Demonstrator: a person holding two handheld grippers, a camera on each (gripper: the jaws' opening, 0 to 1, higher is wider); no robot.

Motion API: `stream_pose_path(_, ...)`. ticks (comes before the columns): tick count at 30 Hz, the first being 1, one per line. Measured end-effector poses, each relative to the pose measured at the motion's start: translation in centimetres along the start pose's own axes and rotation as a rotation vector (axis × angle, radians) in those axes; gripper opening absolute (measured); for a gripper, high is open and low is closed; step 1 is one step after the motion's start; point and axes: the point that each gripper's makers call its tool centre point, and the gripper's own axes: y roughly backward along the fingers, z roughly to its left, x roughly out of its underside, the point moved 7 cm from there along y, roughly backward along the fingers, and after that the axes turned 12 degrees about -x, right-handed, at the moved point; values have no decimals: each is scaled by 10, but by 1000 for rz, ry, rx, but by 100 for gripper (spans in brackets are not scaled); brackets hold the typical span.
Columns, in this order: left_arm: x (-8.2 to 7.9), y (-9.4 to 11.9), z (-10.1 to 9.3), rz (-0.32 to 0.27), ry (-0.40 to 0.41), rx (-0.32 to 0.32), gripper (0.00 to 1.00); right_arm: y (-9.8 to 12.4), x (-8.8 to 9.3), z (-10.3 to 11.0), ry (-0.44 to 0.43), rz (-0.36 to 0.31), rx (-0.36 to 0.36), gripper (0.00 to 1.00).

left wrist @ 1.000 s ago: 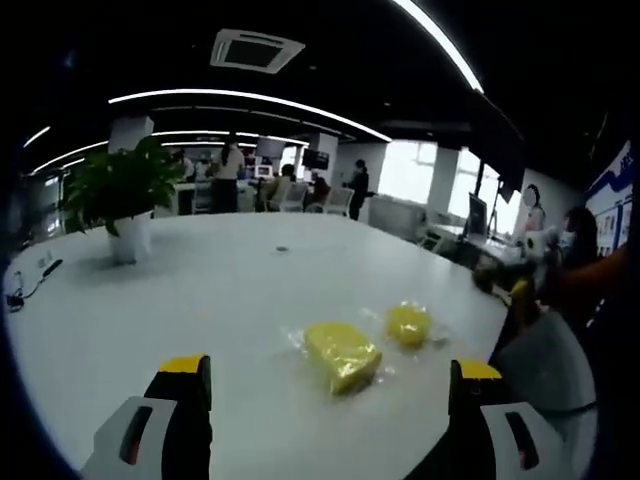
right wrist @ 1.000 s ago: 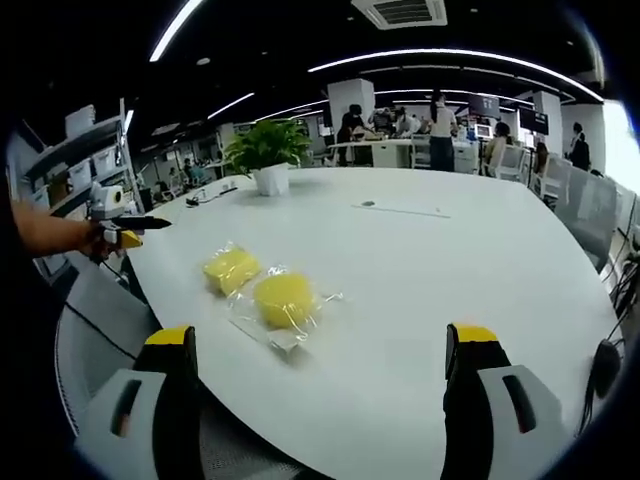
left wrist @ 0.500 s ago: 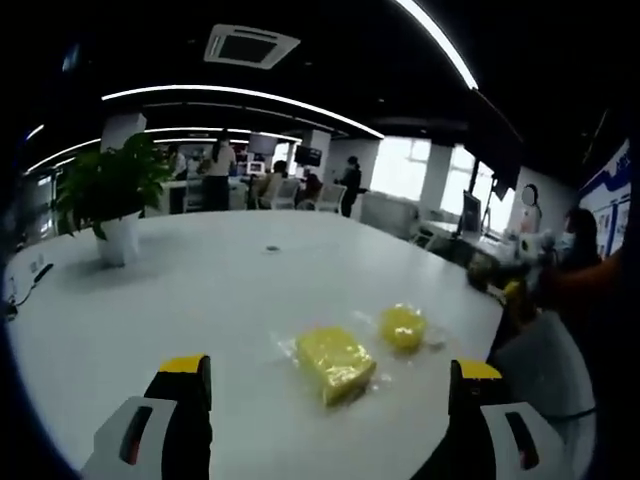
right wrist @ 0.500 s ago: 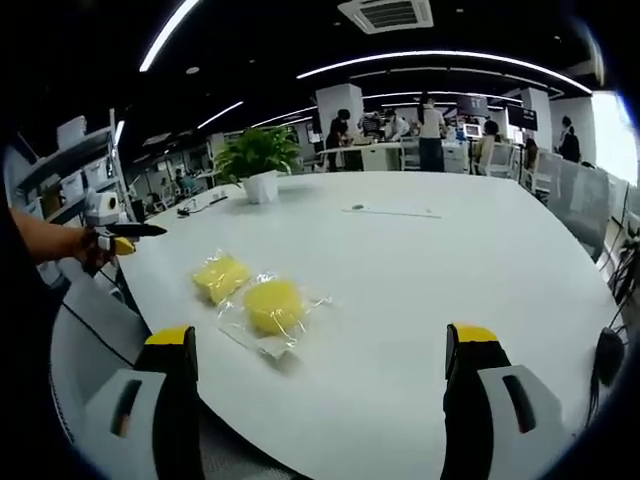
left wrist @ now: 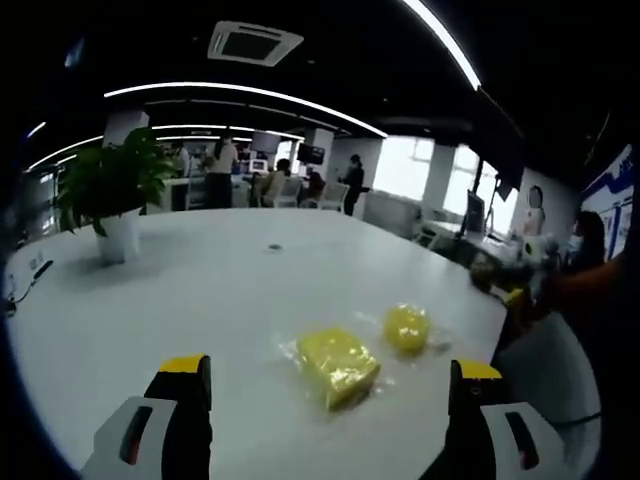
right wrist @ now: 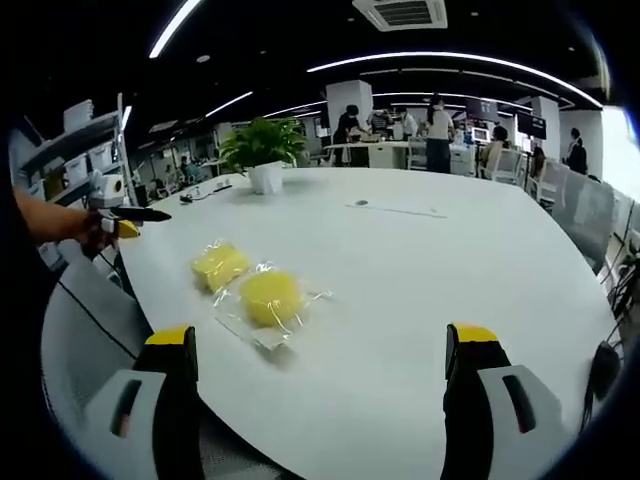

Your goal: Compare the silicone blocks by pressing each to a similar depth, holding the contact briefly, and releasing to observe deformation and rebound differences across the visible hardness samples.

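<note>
Two yellow silicone samples lie side by side near the white table's (right wrist: 420, 290) edge, each in clear film: a square block (left wrist: 337, 362) and a round block (right wrist: 269, 297). Your left gripper (left wrist: 330, 400) and right gripper (right wrist: 330, 395) hover spread, touching nothing. Expect soft, light pieces under slippery wrap; press squarely on each top center, or they may skid.

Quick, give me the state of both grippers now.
Left gripper: open, holding nothing.
Right gripper: open, holding nothing.
</note>
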Motion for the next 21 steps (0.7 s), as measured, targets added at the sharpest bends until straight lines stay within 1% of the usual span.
stream_pose_path(1,1,0,0,8,6,1,100,1,0,1,-1,-1,0,97)
stream_pose_path(4,0,3,-1,-1,-4,-6,100,4,-1,2,1,-8,2,97)
stream_pose_path(6,1,4,0,1,12,-10,100,4,-1,1,-6,-9,-2,97)
stream_pose_path(13,0,7,-2,-4,2,-18,100,7,2,3,-28,-9,-13,97)
stream_pose_path(19,0,6,-1,-7,10,-18,100,10,0,1,-16,-1,-7,97)
stream_pose_path(21,-1,7,0,-10,2,-30,100,9,-3,2,10,-1,-8,97)
